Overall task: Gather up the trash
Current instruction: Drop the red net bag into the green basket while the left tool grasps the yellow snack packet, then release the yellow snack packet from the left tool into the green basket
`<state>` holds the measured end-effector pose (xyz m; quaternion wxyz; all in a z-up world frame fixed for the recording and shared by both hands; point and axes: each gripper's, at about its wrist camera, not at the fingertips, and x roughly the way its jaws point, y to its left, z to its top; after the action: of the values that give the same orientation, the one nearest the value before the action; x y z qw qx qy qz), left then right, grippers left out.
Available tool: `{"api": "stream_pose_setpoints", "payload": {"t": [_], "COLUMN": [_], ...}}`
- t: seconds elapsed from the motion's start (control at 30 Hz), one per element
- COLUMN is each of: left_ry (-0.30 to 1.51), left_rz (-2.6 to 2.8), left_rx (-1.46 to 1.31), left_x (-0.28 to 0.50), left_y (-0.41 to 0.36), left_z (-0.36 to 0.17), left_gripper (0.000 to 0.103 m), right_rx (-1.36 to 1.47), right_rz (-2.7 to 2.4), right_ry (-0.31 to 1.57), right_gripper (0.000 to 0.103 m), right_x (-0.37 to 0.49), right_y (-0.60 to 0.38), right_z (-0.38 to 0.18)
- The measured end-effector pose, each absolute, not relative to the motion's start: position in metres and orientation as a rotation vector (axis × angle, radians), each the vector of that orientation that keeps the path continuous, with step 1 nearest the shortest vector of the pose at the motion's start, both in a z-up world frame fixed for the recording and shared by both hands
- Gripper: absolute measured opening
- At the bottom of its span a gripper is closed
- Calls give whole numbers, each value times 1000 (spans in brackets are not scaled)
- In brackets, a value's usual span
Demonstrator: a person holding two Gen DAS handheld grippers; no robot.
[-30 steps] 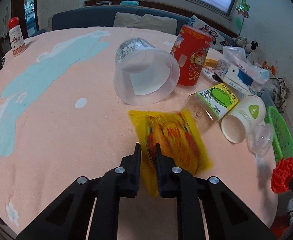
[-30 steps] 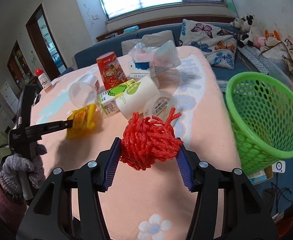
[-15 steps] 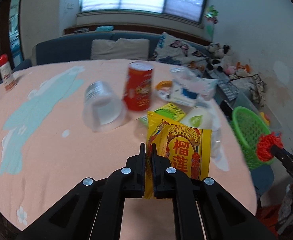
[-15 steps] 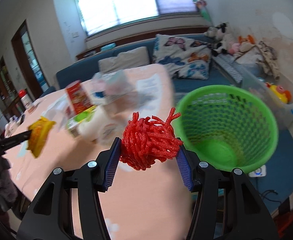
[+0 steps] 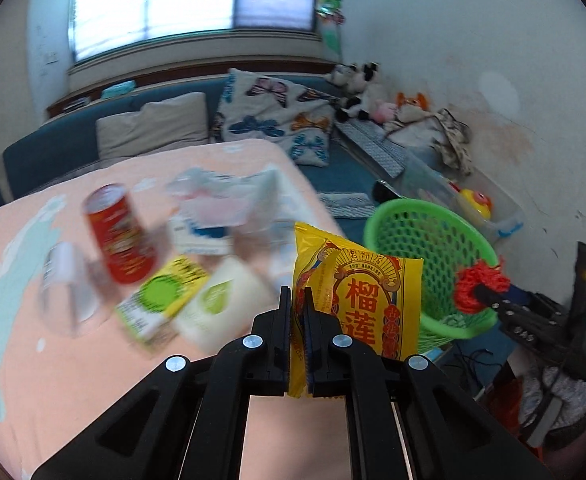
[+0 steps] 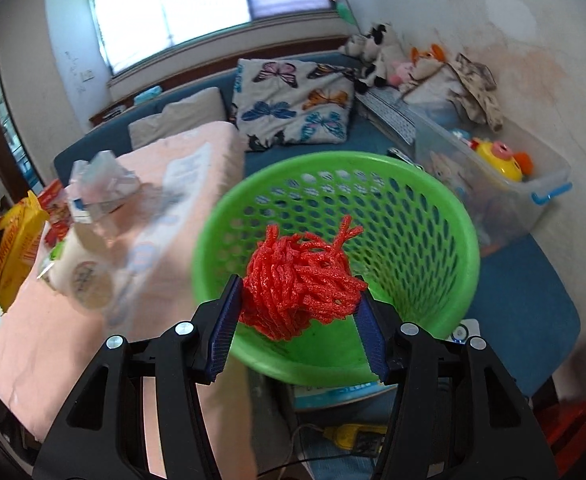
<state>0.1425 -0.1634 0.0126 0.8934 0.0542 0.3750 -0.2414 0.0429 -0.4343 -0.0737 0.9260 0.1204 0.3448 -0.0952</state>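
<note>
Both hands carry trash toward the green basket (image 6: 433, 216).

Beyond the right gripper (image 6: 297, 304), the basket gapes; its fingers clamp the red mesh wad (image 6: 299, 284) above it, ready to drop. The left gripper (image 5: 299, 304) pinches the yellow snack packet (image 5: 357, 288) edgewise, short of the rim.

R gripper (image 6: 299, 312) clamped on red foam net wad (image 6: 299, 282), both pads touching it. Wad hangs over mouth of green mesh basket (image 6: 445, 216), beside peach-covered table (image 6: 53, 340). Far left: yellow snack bag (image 6: 15, 248) held upright above table. Blurred clutter on table behind it, incl. white cup (image 6: 83, 276) lying on side, clear plastic bag (image 6: 101, 188).
</note>
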Motion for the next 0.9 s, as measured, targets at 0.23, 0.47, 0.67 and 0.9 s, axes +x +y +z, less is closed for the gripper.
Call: {"api": "stream_pose_setpoints", "payload": {"t": [0.23,0.47,0.67,0.9], "left_ry": [800,820,858,904], "left_rz": [-570,-624,-666,-688], "left_rx": [161,187,201,208], "left_x": [155,168,179,186], "left_y": [-224,-272,-306,-332], "left_z": [6,-6,-23,-47], "left_gripper": [5,5,6,20], "right_rx": [281,289,302,325], "right_rz": [-217,-223,-226,-227], "right_ry": [727,717,710,704], "right_gripper": [63,73,75,75], "right_x": [45,39,30,19], "right_y": [-456,-469,-475,-477], "right_z": [-89,-88,-88,-89]}}
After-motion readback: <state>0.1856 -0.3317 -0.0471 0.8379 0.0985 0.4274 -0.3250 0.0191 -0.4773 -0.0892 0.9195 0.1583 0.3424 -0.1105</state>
